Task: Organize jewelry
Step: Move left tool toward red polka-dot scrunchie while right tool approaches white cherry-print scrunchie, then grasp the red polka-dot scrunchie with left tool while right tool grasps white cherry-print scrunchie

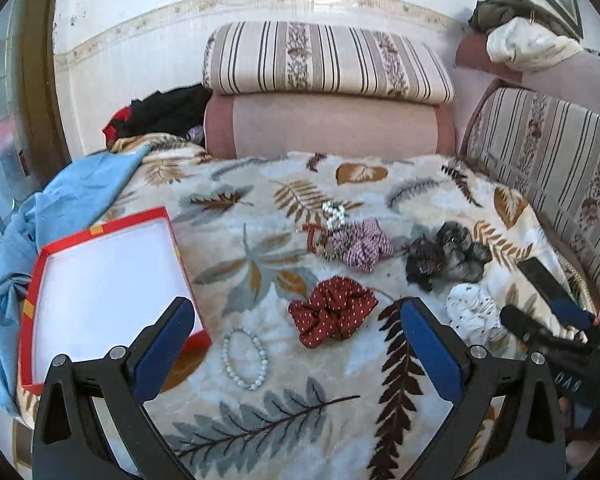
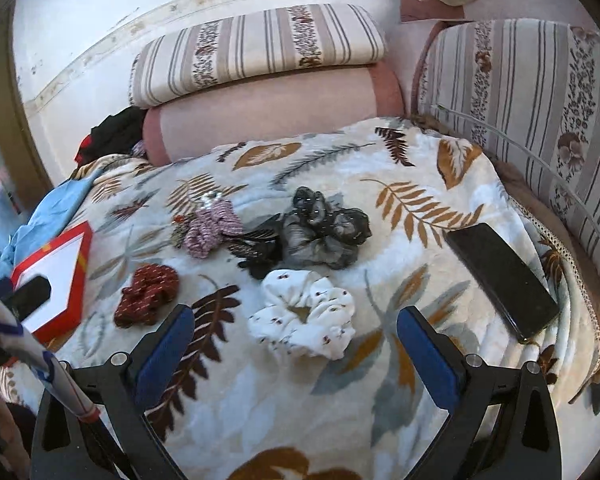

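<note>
Both tongs spread and empty: left tongs (image 1: 298,354) hover over the pale bead bracelet (image 1: 245,359), right tongs (image 2: 296,354) just short of the white scrunchie (image 2: 306,312). All of it lies on the leaf-print blanket (image 1: 380,420) on the bed, red box (image 1: 100,280) open and empty at left, just beside the bracelet. We judge the bracelet light but slippery, hard round beads on what is likely elastic, lying flat in the plush, so we'd pinch across one side of the loop and expect it to dangle and swing. Scrunchies are soft, squashy and forgiving; grab any bunched fold. Looks: maroon dotted scrunchie (image 1: 334,312) right of the bracelet, pink checked one (image 1: 366,244) and a sheer grey one (image 1: 448,256) further back, small pearl piece (image 1: 334,212) and reddish bits (image 1: 311,236) beside the pink, too tangled to tell apart. Black phone (image 2: 504,280) sits well right, not ours to sort
</note>
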A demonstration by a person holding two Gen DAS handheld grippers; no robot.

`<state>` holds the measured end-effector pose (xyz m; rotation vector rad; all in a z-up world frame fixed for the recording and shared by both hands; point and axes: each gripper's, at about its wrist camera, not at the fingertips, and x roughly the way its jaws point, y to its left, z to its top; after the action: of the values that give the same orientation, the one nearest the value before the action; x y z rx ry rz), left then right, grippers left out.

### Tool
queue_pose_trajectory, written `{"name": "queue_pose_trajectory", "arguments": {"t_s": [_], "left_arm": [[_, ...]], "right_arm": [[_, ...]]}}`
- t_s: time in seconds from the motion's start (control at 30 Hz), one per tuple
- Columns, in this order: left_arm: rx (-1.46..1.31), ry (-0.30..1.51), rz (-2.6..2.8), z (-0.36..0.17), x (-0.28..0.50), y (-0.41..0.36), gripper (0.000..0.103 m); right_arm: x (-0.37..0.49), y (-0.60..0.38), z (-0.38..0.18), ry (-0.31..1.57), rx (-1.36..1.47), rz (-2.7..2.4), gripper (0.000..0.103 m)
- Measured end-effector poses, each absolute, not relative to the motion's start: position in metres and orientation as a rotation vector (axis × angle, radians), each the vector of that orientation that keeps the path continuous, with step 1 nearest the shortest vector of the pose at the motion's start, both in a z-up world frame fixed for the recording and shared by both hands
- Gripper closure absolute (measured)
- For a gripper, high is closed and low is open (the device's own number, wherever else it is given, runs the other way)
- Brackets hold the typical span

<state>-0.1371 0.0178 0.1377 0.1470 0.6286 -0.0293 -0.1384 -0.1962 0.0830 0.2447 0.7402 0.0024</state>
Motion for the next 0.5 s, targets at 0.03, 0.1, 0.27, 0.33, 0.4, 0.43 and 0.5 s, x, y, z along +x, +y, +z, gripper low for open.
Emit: {"name": "queue_pose_trajectory", "arguments": {"t_s": [0.03, 0.1, 0.27, 0.33, 0.4, 0.43, 0.5], "left_arm": [[0.143, 0.622, -0.03, 0.142, -0.139, 0.019, 0.0], [0.128, 0.636, -0.04, 0.144, -0.137, 0.021, 0.0], [0.058, 0.623, -0.051, 0.145, -0.145, 0.03, 0.0], [0.057, 0.626, -0.053, 0.145, -0.144, 0.029, 0.0], [0.055, 0.628, -0.051, 0.145, -0.145, 0.029, 0.0], [0.052, 0.627, -0.054, 0.145, -0.146, 0.029, 0.0], [0.064, 0.63, -0.051, 0.145, -0.148, 0.028, 0.0]], "right_arm": [[-0.141, -0.194, 0.086, 0.734, 0.24, 0.01, 0.0], [-0.146, -0.192, 0.091, 0.717, 0.233, 0.016, 0.0], [-0.153, -0.196, 0.101, 0.706, 0.246, 0.021, 0.0], [-0.154, -0.196, 0.1, 0.709, 0.246, 0.019, 0.0], [-0.155, -0.196, 0.098, 0.706, 0.242, 0.02, 0.0], [-0.156, -0.195, 0.098, 0.708, 0.242, 0.02, 0.0], [-0.157, -0.194, 0.097, 0.706, 0.24, 0.022, 0.0]]}}
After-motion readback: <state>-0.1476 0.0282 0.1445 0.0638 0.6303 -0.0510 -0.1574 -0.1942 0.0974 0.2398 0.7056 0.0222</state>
